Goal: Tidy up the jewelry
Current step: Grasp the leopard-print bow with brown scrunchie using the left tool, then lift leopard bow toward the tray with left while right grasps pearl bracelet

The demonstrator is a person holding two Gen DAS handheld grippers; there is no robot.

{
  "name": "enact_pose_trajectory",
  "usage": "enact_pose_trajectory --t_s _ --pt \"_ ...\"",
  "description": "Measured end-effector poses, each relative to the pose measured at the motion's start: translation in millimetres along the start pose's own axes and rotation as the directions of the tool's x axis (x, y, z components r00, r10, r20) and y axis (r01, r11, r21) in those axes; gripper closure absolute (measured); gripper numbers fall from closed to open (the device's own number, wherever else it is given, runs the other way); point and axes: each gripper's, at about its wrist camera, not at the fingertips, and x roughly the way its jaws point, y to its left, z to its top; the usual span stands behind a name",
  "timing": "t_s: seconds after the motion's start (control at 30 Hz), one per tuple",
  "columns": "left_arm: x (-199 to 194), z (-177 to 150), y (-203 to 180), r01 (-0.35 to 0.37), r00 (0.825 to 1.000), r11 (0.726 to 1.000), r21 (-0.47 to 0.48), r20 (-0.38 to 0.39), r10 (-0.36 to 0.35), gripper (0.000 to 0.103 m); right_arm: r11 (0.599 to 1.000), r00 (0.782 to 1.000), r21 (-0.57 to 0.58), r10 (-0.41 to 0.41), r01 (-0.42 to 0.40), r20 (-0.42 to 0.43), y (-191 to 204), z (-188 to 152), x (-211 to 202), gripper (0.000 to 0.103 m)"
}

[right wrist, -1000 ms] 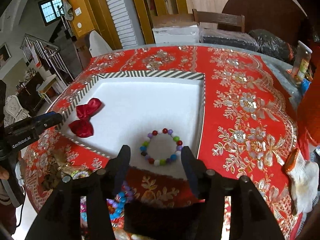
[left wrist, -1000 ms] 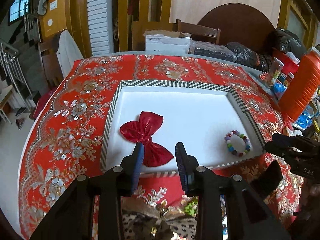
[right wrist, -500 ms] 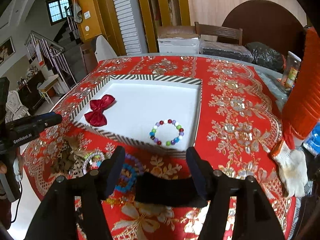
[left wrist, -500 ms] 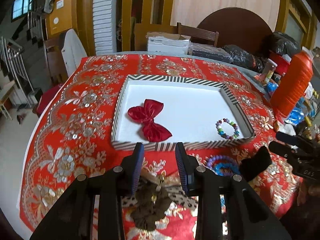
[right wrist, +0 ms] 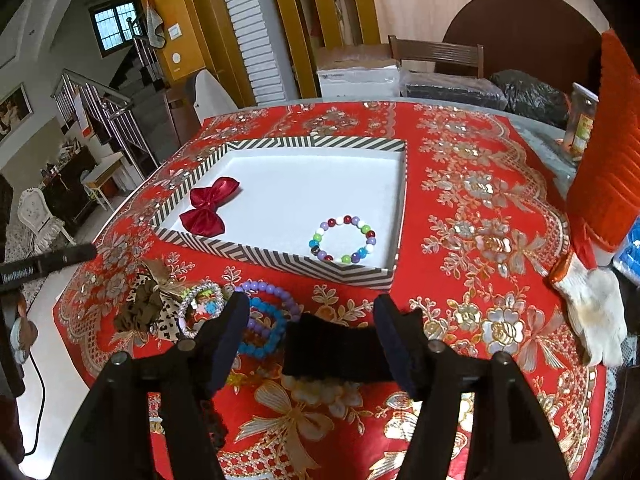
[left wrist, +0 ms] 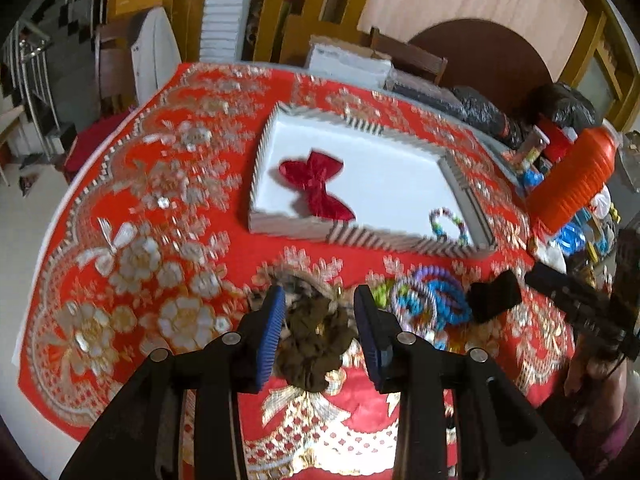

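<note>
- Left gripper (left wrist: 319, 334): jaws spread, nothing pinched. The brown hair tie (left wrist: 316, 338) lies on the tablecloth (left wrist: 132, 216) directly between and just under the fingertips, so a straight close should catch it.
- Right gripper (right wrist: 310, 334): jaws spread wide, empty. A black band (right wrist: 334, 350) lies across the gap between the fingers, its long axis running finger to finger.
- Loose pile of bead bracelets (right wrist: 266, 320) sits between the two grippers, nearer the right gripper's left finger.
- Striped box (right wrist: 280, 256) lies beyond both tools, away from the person. It holds a red bow (right wrist: 210, 208) at its left and a coloured bead bracelet (right wrist: 343, 239) at its near right corner.
</note>
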Motion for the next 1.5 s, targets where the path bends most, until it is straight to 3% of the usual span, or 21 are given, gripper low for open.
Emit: enact_pose_trajectory --t_s 0.13,0.3,0.57,0.8,0.87,0.93,1.0,1.1,1.33,1.5 --pt "17.9 -11.5 2.7 0.012 0.999 1.000 -0.025 -0.050 -0.013 0.078 1.000 1.000 0.014 0.017 -0.016 -0.017 -4.1 -1.1 3.3 0.035" --pt "37.1 -19.7 4.8 -0.005 0.996 0.999 -0.037 -0.088 0.002 0.078 0.996 0.996 -0.049 0.071 -0.073 -0.048 13.9 -4.2 12.3 0.037" --pt "54.2 -23.5 5.6 -0.027 0.993 0.999 -0.026 -0.112 0.024 0.078 0.957 0.982 -0.239 0.136 -0.164 -0.130 68.9 0.7 50.5 0.058" --pt "64.2 -23.2 5.1 -0.029 0.992 0.999 -0.022 -0.124 0.027 0.079 0.918 0.969 -0.343 0.131 -0.197 -0.208 95.0 7.2 94.3 0.061" --pt "65.9 -23.3 5.6 -0.026 0.992 0.999 -0.024 -0.122 0.023 0.079 0.912 0.964 -0.356 0.124 -0.205 -0.236 98.1 6.0 104.9 0.080" --pt "67.4 -23.6 7.0 -0.023 0.992 0.999 -0.029 -0.121 0.020 0.079 0.907 0.963 -0.373 0.108 -0.197 -0.246 100.9 3.0 111.8 0.092" --pt "67.8 -24.0 8.2 -0.022 0.993 0.999 -0.028 -0.119 0.019 0.093 0.910 0.965 -0.365 0.113 -0.197 -0.239 100.1 2.3 112.3 0.095" --pt "64.0 -24.6 9.8 -0.021 0.994 0.999 -0.029 -0.107 0.017 0.099 0.924 0.966 -0.319 0.149 -0.212 -0.212 93.0 4.4 101.4 0.095" --pt "29.5 -14.9 4.7 -0.009 1.000 1.000 -0.011 -0.028 0.009 0.101 0.943 0.972 -0.246 0.202 -0.226 -0.118 73.9 13.9 58.8 0.095" --pt "6.4 -4.4 -4.2 0.000 1.000 1.000 0.011 0.023 0.000 0.102 0.954 0.978 -0.218 0.198 -0.207 -0.065 60.3 18.6 37.7 0.095"
